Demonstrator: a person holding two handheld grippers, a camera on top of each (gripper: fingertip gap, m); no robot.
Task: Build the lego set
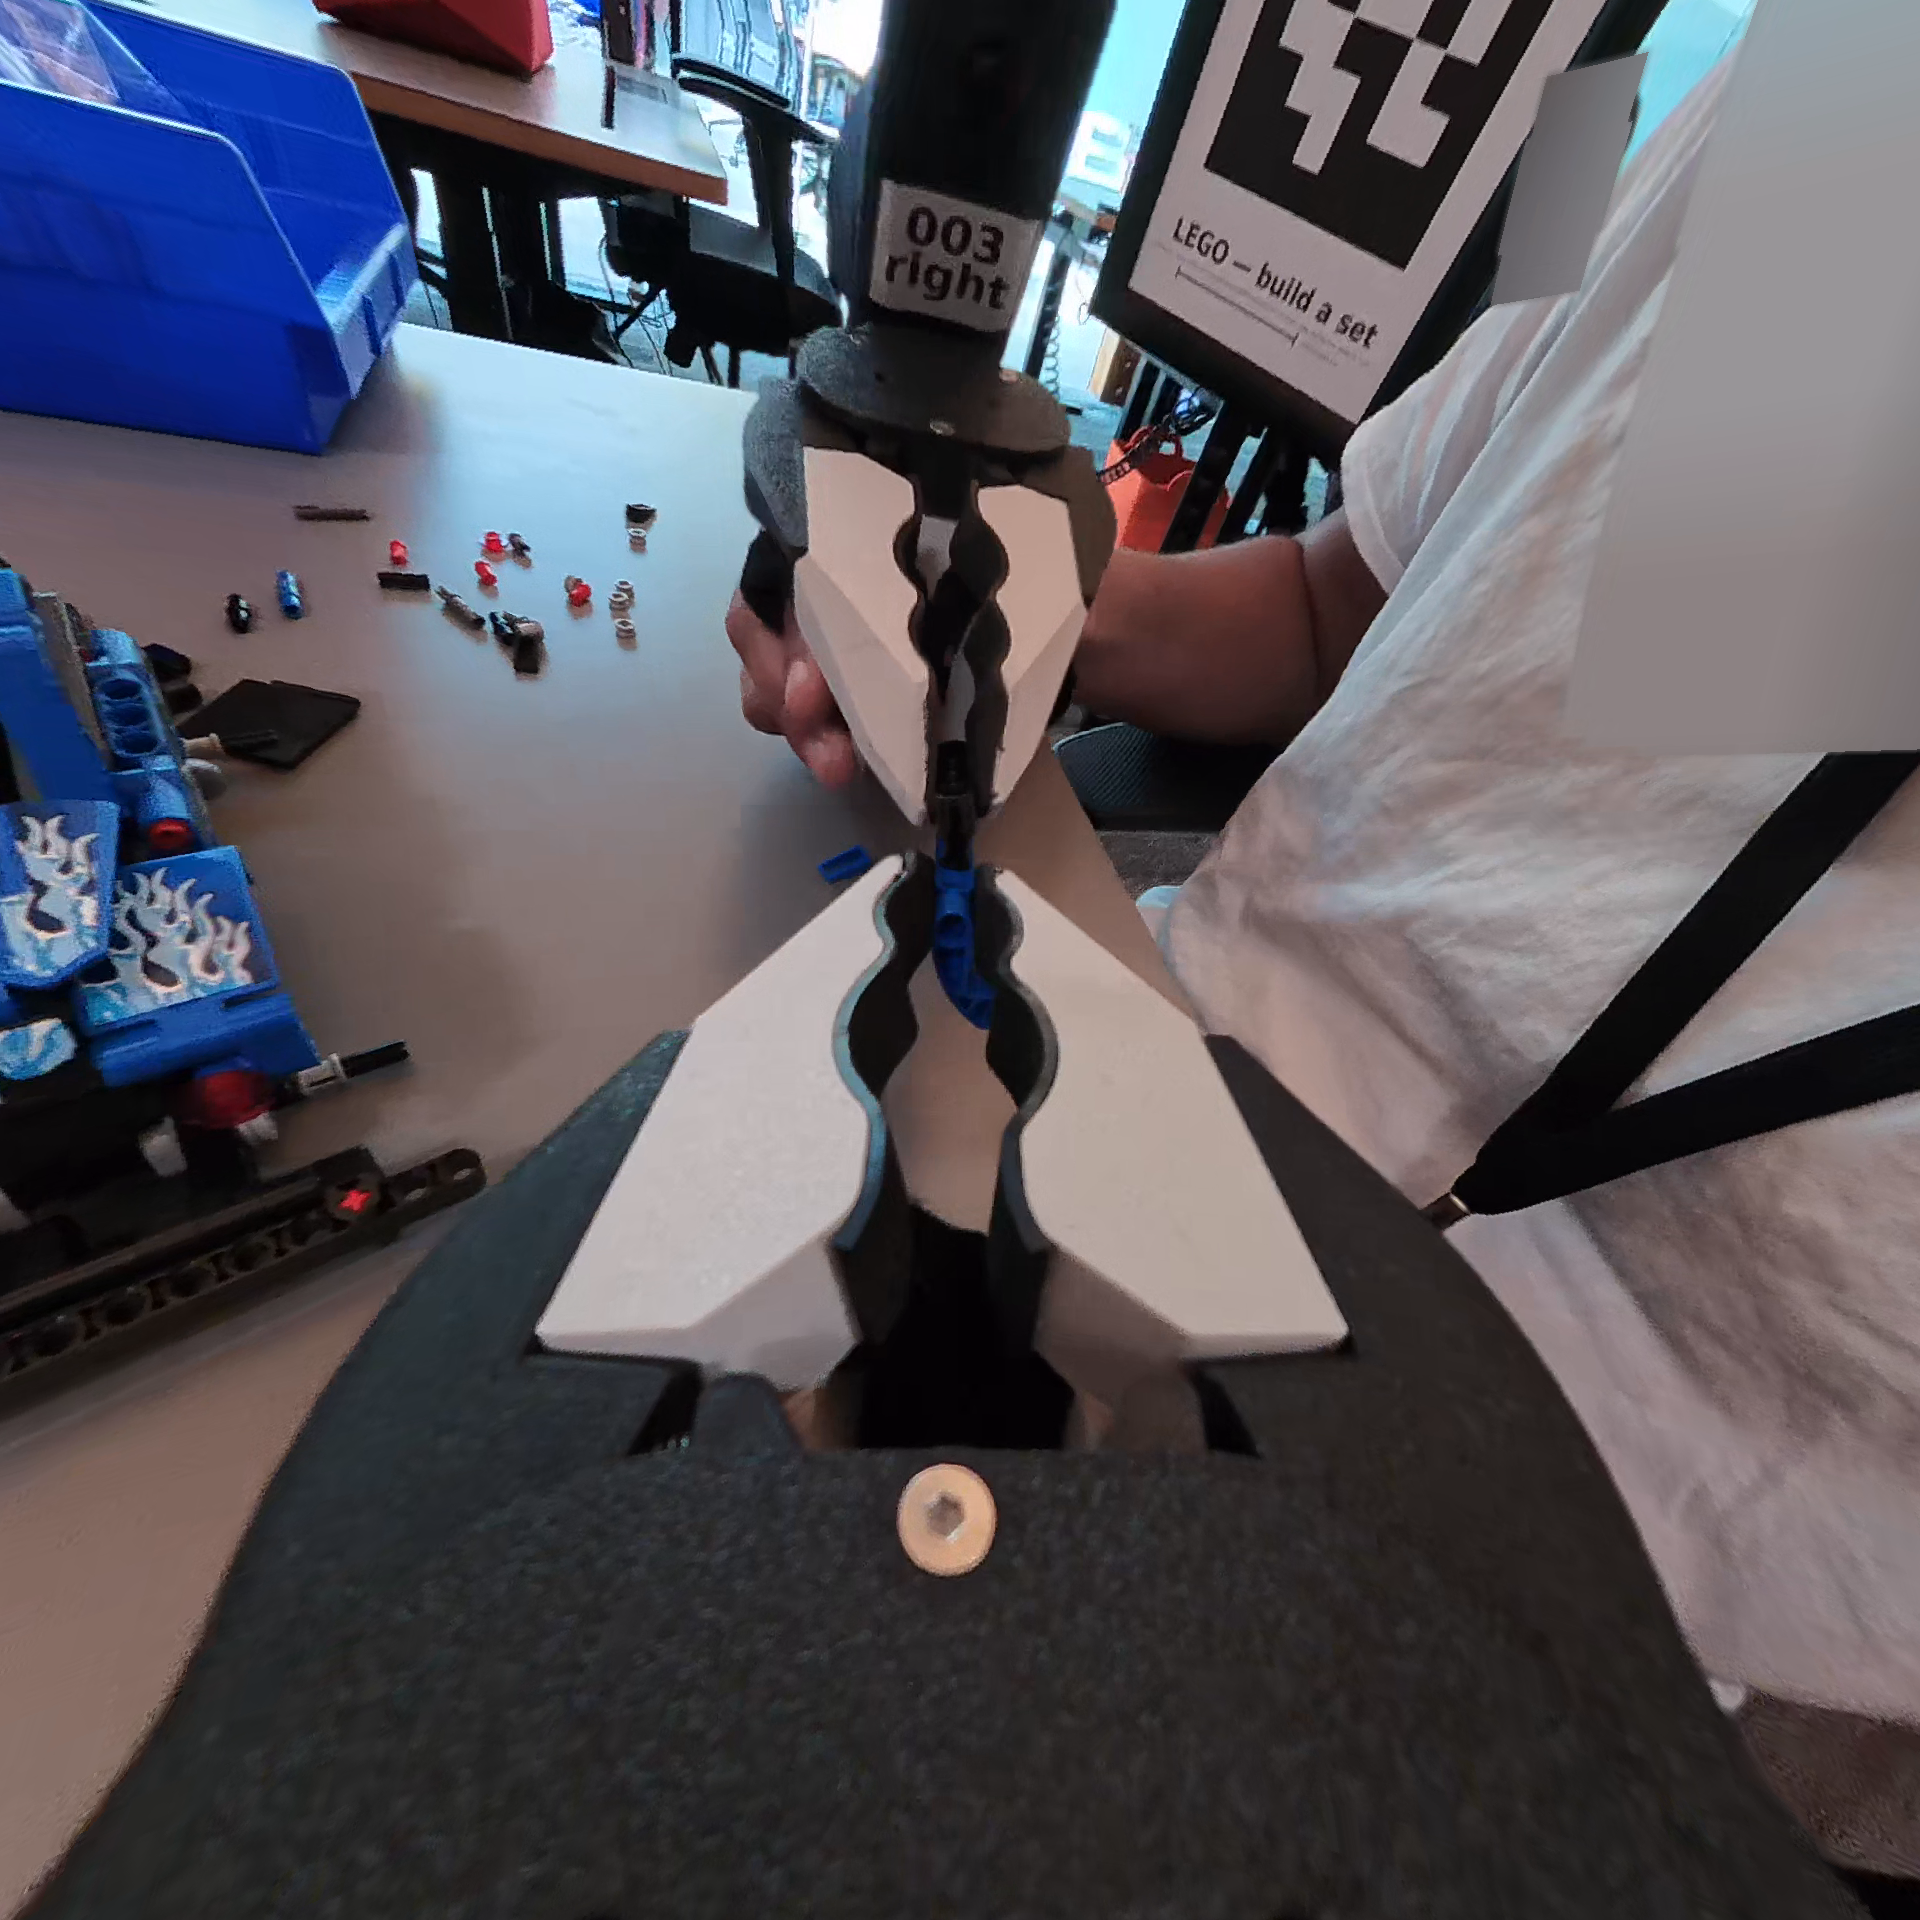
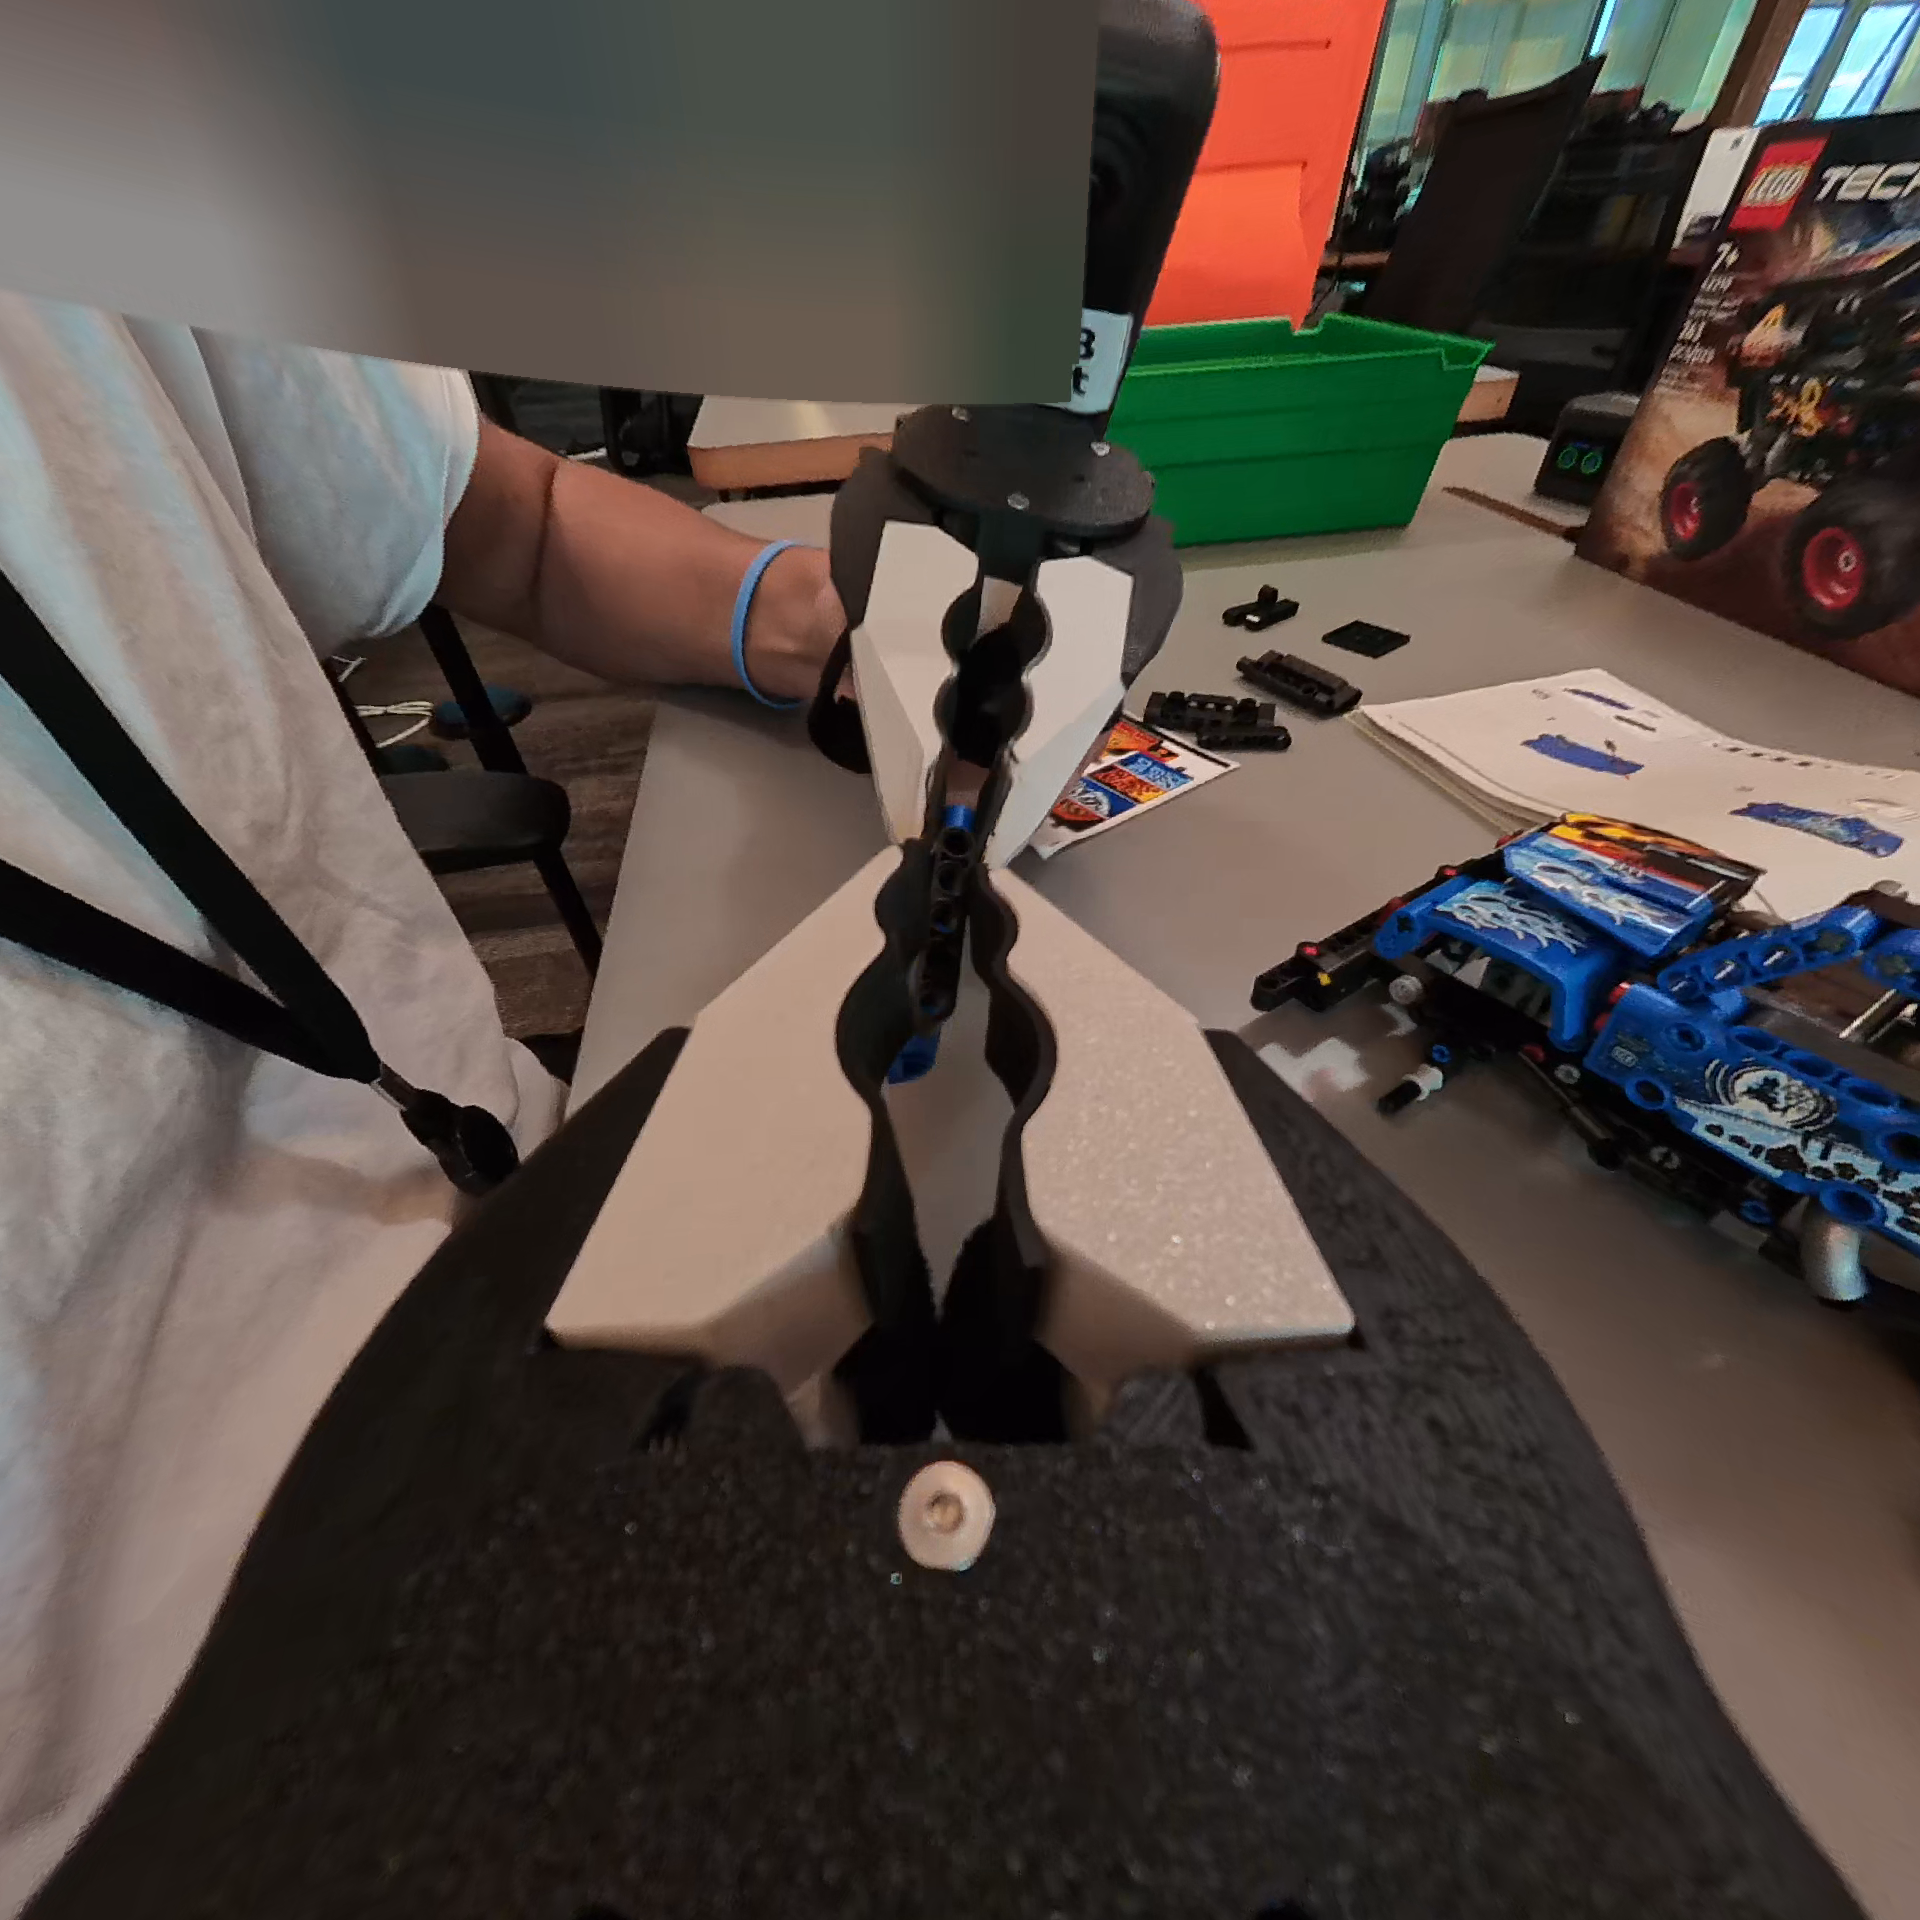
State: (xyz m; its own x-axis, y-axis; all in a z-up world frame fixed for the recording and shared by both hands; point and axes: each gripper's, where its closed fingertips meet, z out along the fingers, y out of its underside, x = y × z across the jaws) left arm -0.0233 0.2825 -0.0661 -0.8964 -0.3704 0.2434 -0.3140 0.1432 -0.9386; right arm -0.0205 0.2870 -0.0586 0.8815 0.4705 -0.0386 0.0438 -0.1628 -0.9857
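My left gripper is shut on a small blue connector piece that sticks out past its tips. My right gripper is shut on a black beam with holes and blue pins. The two grippers face each other tip to tip above the table's near edge, and the two pieces meet end to end between them. The right gripper shows from the front in the left wrist view, the left gripper in the right wrist view. The part-built blue truck lies on the table; it also shows in the left wrist view.
Small loose parts, a black panel and a long black beam lie near the truck. A blue bin stands behind. Black beams, a sticker sheet, a booklet, a green bin and the set box are there. Less than 4 cm separates the two grippers' tips. From either gripper's tips it is about 20 cm to the black panel.
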